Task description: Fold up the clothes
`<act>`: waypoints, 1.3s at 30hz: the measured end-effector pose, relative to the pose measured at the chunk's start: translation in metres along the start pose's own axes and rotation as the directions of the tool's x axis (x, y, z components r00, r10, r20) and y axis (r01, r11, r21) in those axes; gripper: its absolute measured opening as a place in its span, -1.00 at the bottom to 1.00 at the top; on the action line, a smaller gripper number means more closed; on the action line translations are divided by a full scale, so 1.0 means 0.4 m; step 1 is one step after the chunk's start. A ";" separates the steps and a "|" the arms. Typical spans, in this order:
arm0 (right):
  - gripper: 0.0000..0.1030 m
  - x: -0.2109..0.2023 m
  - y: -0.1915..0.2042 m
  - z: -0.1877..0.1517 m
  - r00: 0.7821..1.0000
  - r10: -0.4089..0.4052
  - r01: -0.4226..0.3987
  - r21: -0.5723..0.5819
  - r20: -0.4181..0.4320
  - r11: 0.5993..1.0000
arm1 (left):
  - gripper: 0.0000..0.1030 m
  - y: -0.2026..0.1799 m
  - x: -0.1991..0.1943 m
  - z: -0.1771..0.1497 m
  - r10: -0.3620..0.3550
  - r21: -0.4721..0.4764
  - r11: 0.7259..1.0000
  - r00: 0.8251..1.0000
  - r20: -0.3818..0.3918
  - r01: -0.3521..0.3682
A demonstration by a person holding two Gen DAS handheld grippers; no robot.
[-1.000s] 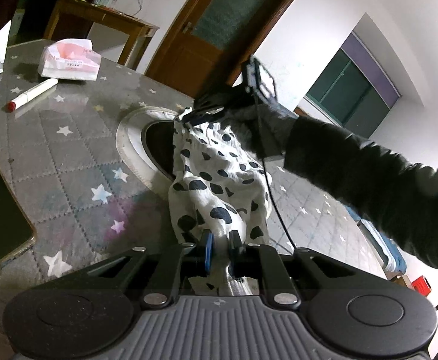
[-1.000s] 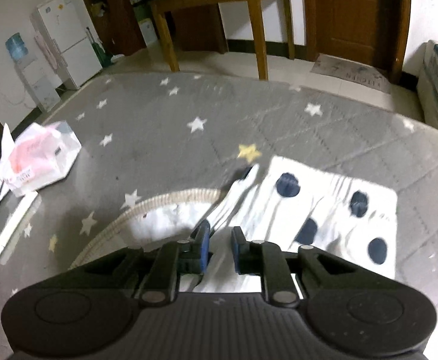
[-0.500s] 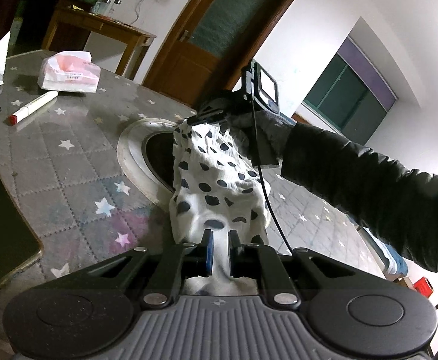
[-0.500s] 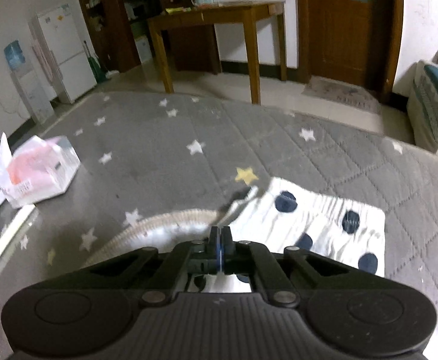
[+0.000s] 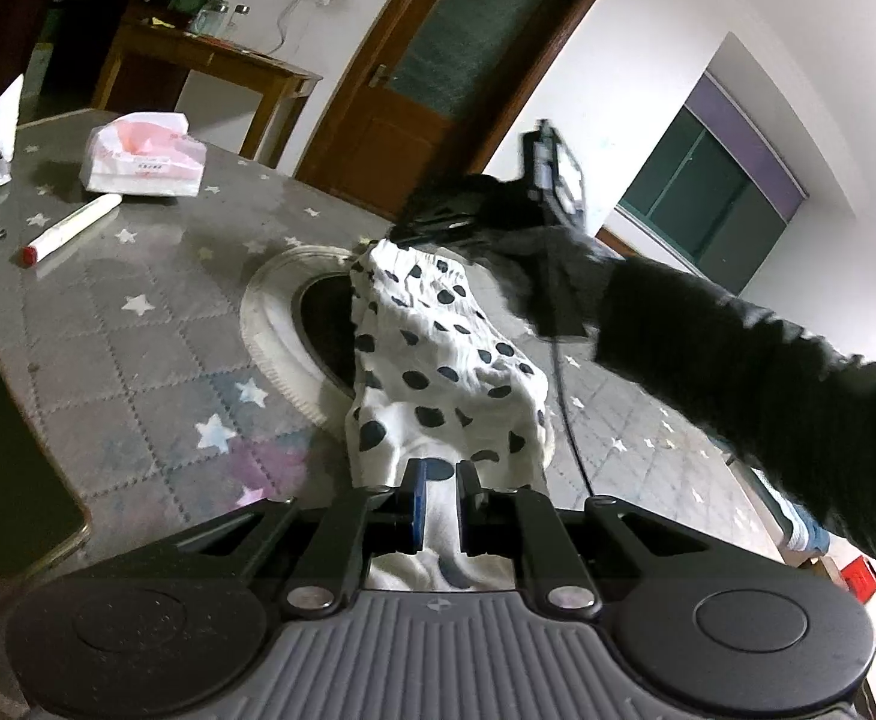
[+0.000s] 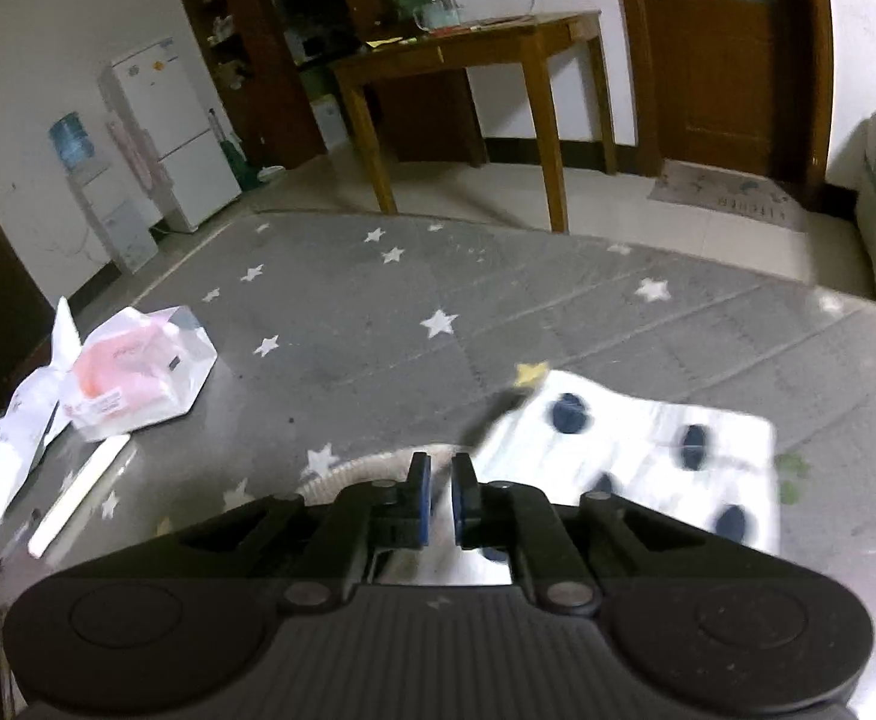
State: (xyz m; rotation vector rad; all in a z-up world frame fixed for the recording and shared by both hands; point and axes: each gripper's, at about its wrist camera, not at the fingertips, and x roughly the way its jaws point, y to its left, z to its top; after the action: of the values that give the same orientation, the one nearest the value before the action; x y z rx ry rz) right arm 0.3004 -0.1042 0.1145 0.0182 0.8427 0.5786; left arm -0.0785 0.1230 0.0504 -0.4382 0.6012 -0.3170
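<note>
Two grippers are being worked over a wide star-patterned mat (image 6: 378,324), and one spotted garment (image 5: 438,348) is being stretched between them above a pale ring (image 5: 270,324) set into the mat. In the left wrist view the garment is being held at its near end by the left gripper (image 5: 436,495), cloth being pinched between the narrowly parted fingers. Its far end is bunched against the right gripper (image 5: 438,222), and the cloth is hanging clear of the mat between the two.

From the right wrist view the right gripper (image 6: 440,498) is showing a narrow gap — whether cloth is being clenched there cannot be told, since that view is blurred and the contact is hidden. More spotted cloth (image 6: 648,456) is lying flat on the mat just beside it.

Slippage is judged the main risk: a thin pinch on soft fabric is likely to be lost if the grippers are being pulled apart too hard, and the loose side may be dragged into the ring's dark hollow. Open room is being offered at the mat's far side. A tissue pack (image 5: 144,159), a marker (image 5: 72,228) and a phone (image 5: 12,468) are crowding the left.
</note>
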 end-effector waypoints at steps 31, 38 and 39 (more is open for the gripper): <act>-0.76 -0.234 -0.105 -0.283 0.953 0.297 -0.300 -0.043 -0.057 0.953 | -0.38 -0.242 0.308 0.024 0.001 0.148 0.989 0.989 -0.148 0.021; -0.74 -0.217 -0.090 -0.263 0.931 0.365 -0.365 0.005 -0.016 0.931 | -0.41 -0.199 0.397 0.041 0.057 0.109 0.993 0.984 -0.166 -0.039; -0.73 -0.221 -0.100 -0.265 0.930 0.368 -0.368 0.023 -0.010 0.930 | -0.42 -0.189 0.404 0.041 0.066 0.100 0.994 0.983 -0.173 -0.049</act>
State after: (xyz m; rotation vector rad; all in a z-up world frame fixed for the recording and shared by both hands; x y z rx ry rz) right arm 0.1981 -0.2034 0.0951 0.1958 0.8647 0.9239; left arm 0.0456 -0.0030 0.0224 -0.3020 0.7668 -0.3300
